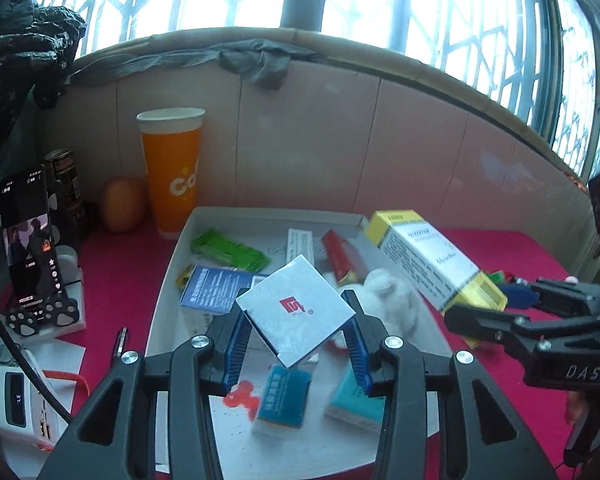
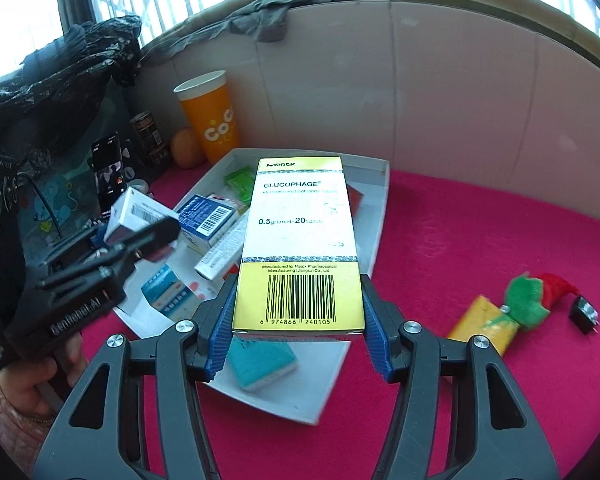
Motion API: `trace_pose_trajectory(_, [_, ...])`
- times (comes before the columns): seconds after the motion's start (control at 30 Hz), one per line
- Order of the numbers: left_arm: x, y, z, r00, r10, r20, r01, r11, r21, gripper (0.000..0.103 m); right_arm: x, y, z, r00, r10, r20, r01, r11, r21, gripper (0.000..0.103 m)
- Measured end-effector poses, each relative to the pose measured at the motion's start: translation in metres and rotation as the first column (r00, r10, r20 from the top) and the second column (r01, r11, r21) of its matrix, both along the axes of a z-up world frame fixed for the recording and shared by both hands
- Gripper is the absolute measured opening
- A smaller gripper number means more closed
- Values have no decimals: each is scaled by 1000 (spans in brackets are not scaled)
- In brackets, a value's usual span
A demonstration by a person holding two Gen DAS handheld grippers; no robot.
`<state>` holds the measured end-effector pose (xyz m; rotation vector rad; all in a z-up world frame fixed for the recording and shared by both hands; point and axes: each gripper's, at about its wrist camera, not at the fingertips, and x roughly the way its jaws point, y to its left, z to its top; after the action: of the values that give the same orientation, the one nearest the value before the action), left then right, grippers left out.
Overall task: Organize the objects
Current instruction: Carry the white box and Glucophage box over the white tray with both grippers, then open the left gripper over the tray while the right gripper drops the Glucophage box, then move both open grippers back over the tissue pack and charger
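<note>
Over the shallow white cardboard tray [image 2: 380,216], the light, crushable yellow-and-white carton [image 2: 300,248] is pinched at its barcode end by the right gripper [image 2: 298,320], while the left gripper [image 1: 296,334] fingers clench a small, stiff white box [image 1: 296,312].

Our two handheld grippers: black frames, blue pads

We see each gripper, left [image 1: 296,344] and right [image 2: 298,330], built of black plastic linkage arms with silver round screws at the pivots and ribbed blue pads [image 1: 236,354] inside the fingers. White lettering marks the black bodies: "DAS" at the right edge of the left view, "GenRobot.AI" at lower left of the right view, above a quilted pink sleeve [image 2: 10,428].
</note>
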<state>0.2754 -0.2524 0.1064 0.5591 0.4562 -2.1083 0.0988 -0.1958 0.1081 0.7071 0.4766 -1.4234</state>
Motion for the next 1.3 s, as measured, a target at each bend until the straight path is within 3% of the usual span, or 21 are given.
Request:
trace_pose_trajectory(0.33, [-15, -30, -8, 998, -8, 69, 7, 1000, 13, 44, 17, -55, 3, 1000, -17, -11, 16, 1000, -20, 56])
trace_pose_trajectory(0.5, [-16, -35, -16, 998, -6, 63, 3, 999, 42, 48, 18, -76, -4, 1000, -28, 1, 28, 1000, 0, 57])
trace_pose_trajectory(0.6, [-12, -33, -18, 997, 24, 68, -27, 999, 34, 82, 20, -80, -11, 1000, -11, 20, 11, 1000, 11, 57])
trace_pose_trajectory(0.7, [-7, -29, -17, 995, 70, 77, -72, 997, 19, 103, 22, -76, -16, 1000, -9, 23, 9, 1000, 2, 62])
trace_pose_trajectory(0.73, [-5, -27, -16, 994, 83, 69, -84, 996, 16, 103, 22, -73, -16, 1000, -12, 27, 12, 1000, -1, 75])
trace_pose_trajectory(0.8, [0, -21, -14, 990, 126, 57, -127, 992, 6, 103, 19, -67, -17, 999, -24, 39, 24, 1000, -8, 84])
trace_pose_trajectory(1.07, [-2, 6, -1, 988, 147, 39, -146, 989, -35, 103, -2, -12, -6, 994, -80, 80, 87, 992, -90, 87])
trace_pose_trajectory(1.2, [-3, 14, 8, 989, 147, 20, -146, 988, -50, 103, -16, 14, 2, 989, -126, 77, 135, 982, -129, 103])
trace_pose_trajectory(1.3, [-5, 20, 14, 989, 144, 13, -143, 988, -57, 103, -33, 35, 8, 982, -173, 69, 182, 970, -158, 103])
